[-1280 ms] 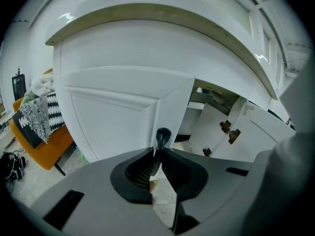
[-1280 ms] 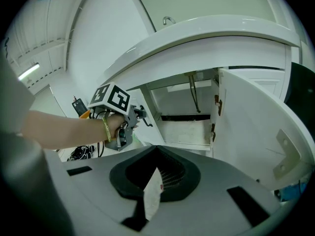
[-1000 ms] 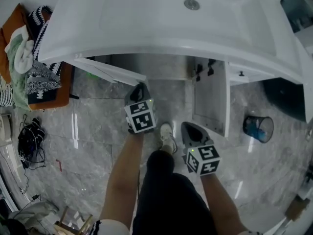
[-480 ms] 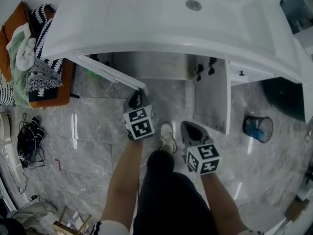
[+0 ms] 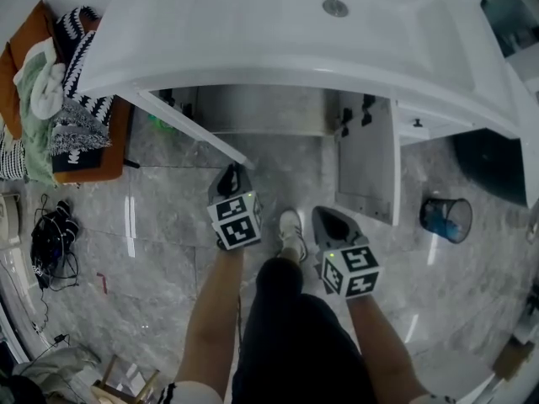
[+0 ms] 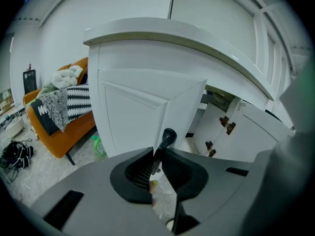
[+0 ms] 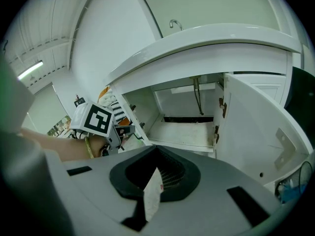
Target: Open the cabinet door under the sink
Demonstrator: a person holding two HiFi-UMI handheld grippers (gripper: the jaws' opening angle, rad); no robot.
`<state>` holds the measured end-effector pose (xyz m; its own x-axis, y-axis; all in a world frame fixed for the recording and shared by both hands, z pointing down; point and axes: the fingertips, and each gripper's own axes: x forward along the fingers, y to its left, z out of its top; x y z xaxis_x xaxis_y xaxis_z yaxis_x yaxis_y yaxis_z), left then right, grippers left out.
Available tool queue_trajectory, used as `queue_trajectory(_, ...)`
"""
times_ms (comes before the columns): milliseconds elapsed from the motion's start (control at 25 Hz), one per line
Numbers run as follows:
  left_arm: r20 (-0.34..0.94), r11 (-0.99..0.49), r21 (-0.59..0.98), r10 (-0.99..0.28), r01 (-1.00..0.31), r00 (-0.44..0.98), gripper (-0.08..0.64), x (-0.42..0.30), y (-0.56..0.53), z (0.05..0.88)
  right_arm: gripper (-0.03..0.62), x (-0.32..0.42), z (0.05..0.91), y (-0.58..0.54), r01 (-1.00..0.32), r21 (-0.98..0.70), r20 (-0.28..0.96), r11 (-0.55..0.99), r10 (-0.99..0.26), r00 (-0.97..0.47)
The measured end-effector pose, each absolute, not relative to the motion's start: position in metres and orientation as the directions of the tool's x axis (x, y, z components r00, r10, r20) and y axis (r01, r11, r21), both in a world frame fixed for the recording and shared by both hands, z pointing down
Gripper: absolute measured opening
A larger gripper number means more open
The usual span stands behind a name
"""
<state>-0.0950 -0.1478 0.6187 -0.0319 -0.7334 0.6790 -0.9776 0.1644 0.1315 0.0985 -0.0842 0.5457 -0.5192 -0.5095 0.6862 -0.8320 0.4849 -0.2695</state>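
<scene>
My left gripper point(image 5: 232, 173) is clamped, jaws narrowly apart, on the small black knob point(image 6: 169, 134) of the white panelled left cabinet door point(image 5: 189, 126); that door stands angled out from under the white ceramic sink point(image 5: 253, 32), upper left of the head view; the white right door point(image 5: 366, 167) stands wide open at centre right; my right gripper point(image 5: 327, 219) sits closed on nothing. I judge the left door half opened; next I should draw the knob leftward along the hinge's arc, then let go.
</scene>
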Motion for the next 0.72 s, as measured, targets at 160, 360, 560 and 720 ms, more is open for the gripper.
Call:
queue_trajectory(160,0.675,0.164,0.138,-0.737,-0.977,-0.029,0.052,-0.101,-0.138,0.617,0.008,0.094,0.546,-0.078,-0.829,-0.272,0.685,0.489,-0.506,-0.524)
queue_trajectory(360,0.677,0.185,0.148,-0.735,-0.971,-0.037,0.052,-0.113,-0.119,0.619,0.008,0.088,0.545,-0.072,-0.825,-0.270,0.684,0.497,-0.504,-0.528)
queue_trajectory(560,0.685,0.187,0.145,-0.728,-0.972,-0.038,0.052,-0.123,-0.106,0.619,0.008,0.084,0.542,-0.067,-0.819,-0.270,0.683,0.506,-0.499,-0.534)
queue_trajectory(720,0.690,0.193,0.143,-0.722,-0.971,-0.042,0.052,-0.130,-0.099,0.619,0.008,0.081,0.542,-0.064,-0.816,-0.272,0.683,0.510,-0.495,-0.537)
